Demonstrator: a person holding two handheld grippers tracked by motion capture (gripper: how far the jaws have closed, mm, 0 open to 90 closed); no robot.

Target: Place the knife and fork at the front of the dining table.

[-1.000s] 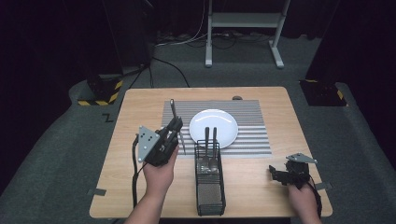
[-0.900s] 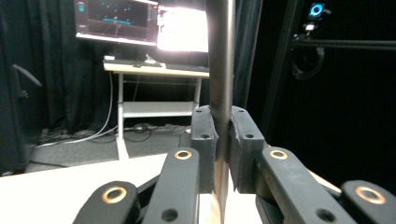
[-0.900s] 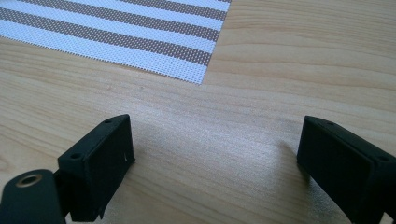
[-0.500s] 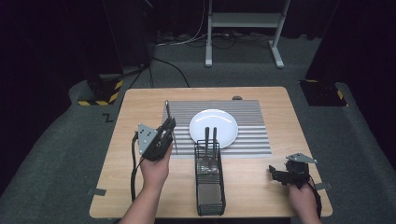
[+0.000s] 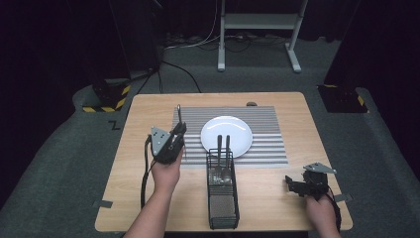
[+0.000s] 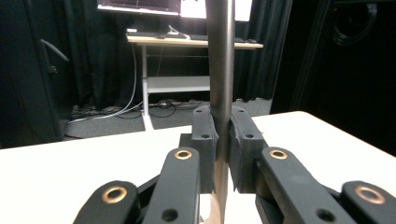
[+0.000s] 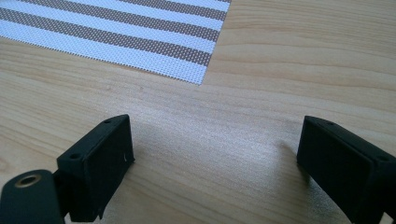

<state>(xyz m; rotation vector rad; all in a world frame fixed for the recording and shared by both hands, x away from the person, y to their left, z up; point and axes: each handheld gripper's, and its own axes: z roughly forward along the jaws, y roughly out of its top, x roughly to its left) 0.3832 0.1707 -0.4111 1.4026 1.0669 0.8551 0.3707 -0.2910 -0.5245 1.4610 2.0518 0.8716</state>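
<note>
High view: the left gripper (image 5: 174, 135) pinches a slim dark metal utensil handle (image 5: 179, 113), jaws nearly closed on it, upright over the left edge of the ribbed striped placemat (image 5: 267, 134), beside a round white plate (image 5: 226, 135). A black wire-mesh caddy (image 5: 222, 191) holds two more utensils. The right gripper (image 5: 297, 187) rests jaws wide, empty, on bare pale-wood tabletop (image 5: 277, 193) near its right edge.

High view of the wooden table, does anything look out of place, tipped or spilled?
Nothing stands out. The striped placemat lies square, the white round plate sits flat on it, and the black wire cutlery basket holds two utensils upright. The left gripper clamps a dark metal utensil; the right gripper rests open on the table.
</note>
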